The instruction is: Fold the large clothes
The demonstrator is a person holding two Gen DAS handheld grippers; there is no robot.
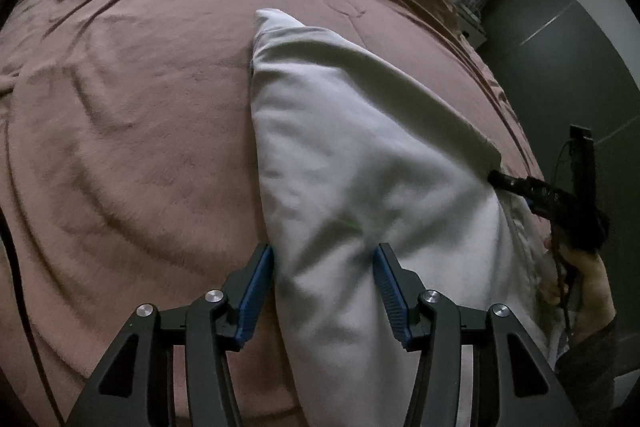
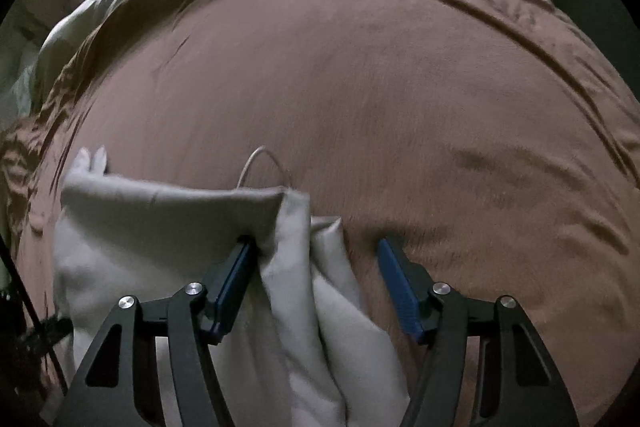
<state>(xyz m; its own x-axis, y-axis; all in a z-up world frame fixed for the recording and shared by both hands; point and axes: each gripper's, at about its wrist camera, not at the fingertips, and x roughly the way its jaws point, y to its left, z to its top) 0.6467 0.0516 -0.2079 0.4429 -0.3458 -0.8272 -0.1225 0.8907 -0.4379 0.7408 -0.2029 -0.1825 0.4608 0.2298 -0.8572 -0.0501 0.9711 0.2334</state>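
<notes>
Left gripper tilted down, jaws half apart, cloth between. Right gripper tilted down, jaws apart. Right hand grips handle.

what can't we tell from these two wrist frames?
- Left wrist view: white garment runs under the left gripper and off the bottom edge; its near end is unseen.
- Left wrist view: right gripper tips are buried in cloth.
- Right wrist view: motion blur; whether the pads press the cloth is unclear.

Two grippers are showing — the left gripper and the right gripper — one pale garment, one brown blanket, one hand.
</notes>
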